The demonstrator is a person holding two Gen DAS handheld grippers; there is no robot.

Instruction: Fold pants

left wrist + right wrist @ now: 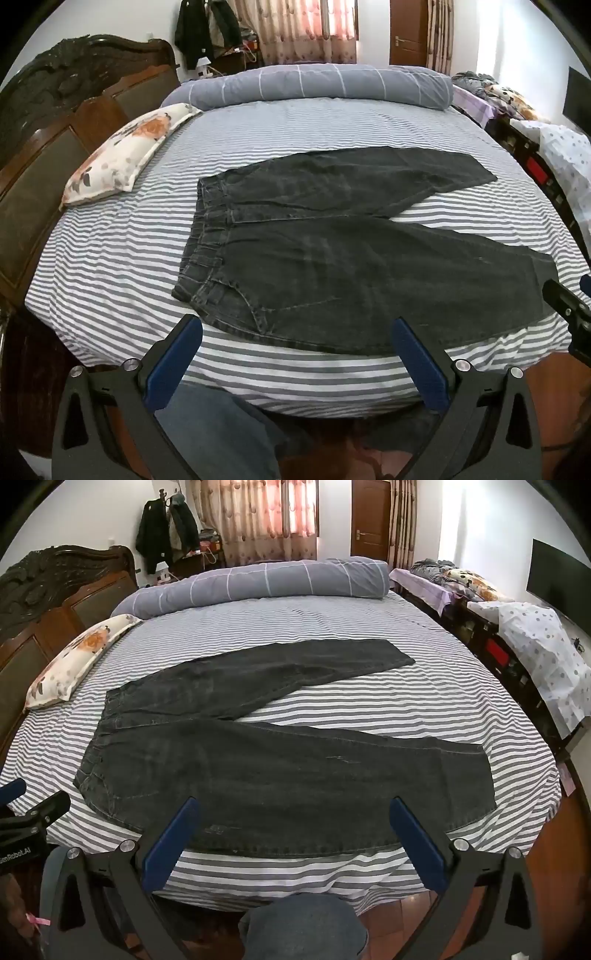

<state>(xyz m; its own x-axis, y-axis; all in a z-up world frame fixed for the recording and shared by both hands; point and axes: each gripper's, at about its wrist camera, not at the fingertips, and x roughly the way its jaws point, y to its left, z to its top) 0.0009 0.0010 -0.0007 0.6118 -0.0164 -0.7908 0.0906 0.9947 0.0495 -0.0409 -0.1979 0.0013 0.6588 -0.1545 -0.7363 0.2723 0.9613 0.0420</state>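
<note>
Dark grey jeans (332, 243) lie flat on the striped bed, waistband to the left, two legs spread apart toward the right; they also show in the right wrist view (266, 760). My left gripper (295, 328) is open and empty, held above the near edge of the bed just in front of the waist and near leg. My right gripper (295, 808) is open and empty, above the near hem side of the near leg. The right gripper's body shows at the right edge of the left wrist view (569, 306).
The striped bed sheet (129, 258) covers the bed. A floral pillow (125, 151) lies at the left by the wooden headboard (44, 122). A rolled grey duvet (314, 85) lies along the far side. A cluttered bench (517, 646) stands at the right. The person's knee (303, 923) is below.
</note>
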